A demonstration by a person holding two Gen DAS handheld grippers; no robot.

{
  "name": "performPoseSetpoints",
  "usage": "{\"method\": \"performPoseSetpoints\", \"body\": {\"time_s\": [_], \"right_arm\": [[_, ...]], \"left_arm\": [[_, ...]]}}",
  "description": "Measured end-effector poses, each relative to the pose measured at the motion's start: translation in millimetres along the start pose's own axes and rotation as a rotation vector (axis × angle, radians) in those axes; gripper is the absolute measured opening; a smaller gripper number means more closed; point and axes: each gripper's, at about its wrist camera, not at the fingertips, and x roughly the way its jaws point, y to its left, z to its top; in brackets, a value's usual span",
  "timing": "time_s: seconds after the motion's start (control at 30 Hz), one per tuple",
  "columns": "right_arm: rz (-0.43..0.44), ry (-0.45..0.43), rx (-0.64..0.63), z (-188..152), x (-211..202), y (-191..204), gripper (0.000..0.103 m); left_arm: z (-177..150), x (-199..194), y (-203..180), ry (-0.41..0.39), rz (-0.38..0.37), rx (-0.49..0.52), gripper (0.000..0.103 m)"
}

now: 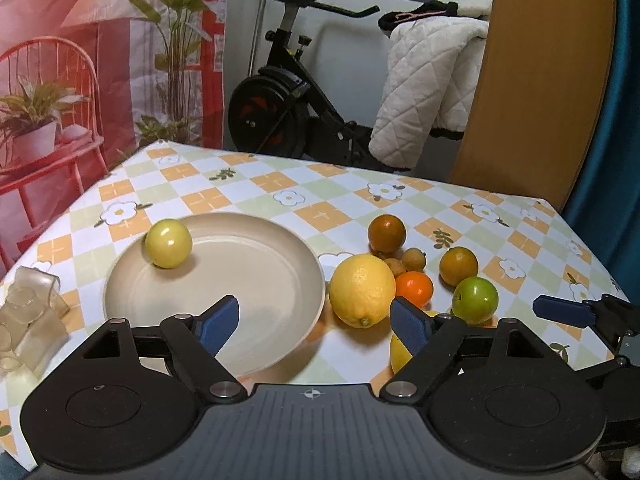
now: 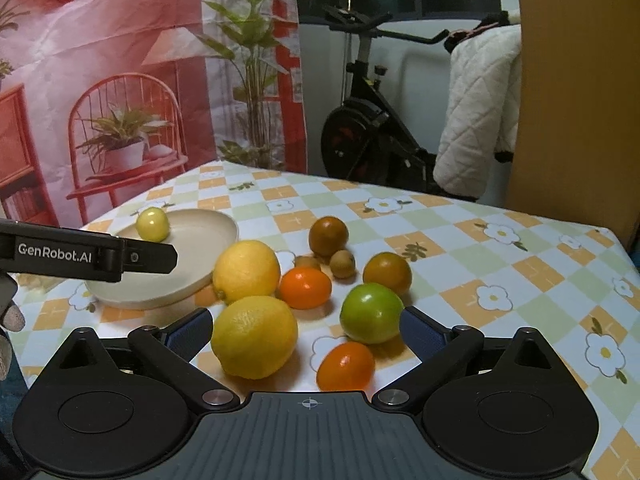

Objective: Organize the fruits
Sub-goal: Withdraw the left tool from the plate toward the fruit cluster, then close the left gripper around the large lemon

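**Risk note: crowded fruit, round shapes, shallow plate**

Currently both claws are spread wide and hold nothing. My left gripper [image 1: 314,322] hovers over the near rim of the cream plate [image 1: 120,280], where one yellow-green fruit [image 1: 168,243] already sits at the far side. My right gripper [image 2: 306,330] hangs low over the pile, with the near lemon [image 2: 254,337], an orange kumquat [image 2: 346,365] and the green apple [image 2: 371,313] all between its fingers.

Main worry: closing here could catch two fruits at once and squirt one off the tablecloth [image 2: 500,280] (everything here rolls). The second lemon [image 2: 246,272] sits just beside the plate; a nudge could jostle it. Dropping fruit onto the plate may also set the yellow-green one rolling over the low rim.
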Motion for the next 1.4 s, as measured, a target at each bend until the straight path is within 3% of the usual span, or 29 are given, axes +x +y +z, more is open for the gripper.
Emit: {"method": "performPoseSetpoints", "body": {"time_s": [0.3, 0.63, 0.8, 0.87, 1.17, 1.4], "right_arm": [[0.042, 0.031, -0.059, -3, 8, 12, 0.088], [0.053, 0.036, -0.084, -4, 11, 17, 0.088], [0.056, 0.048, -0.113, -6, 14, 21, 0.075], [0.06, 0.051, -0.124, -7, 15, 23, 0.075], [0.087, 0.068, -0.111, -9, 23, 25, 0.068], [0.094, 0.079, -0.092, -11, 28, 23, 0.066]], "left_arm": [[-1, 2, 0, -0.007, 0.004, 0.012, 0.085], [-5, 6, -2, -0.009, -0.019, 0.038, 0.084], [-4, 7, 0, -0.005, -0.017, 0.021, 0.084], [-4, 8, 0, 0.007, -0.022, 0.012, 0.084], [-2, 14, 2, 0.019, -0.034, -0.002, 0.082], [-3, 19, -8, 0.024, -0.062, 0.054, 0.082]]}}
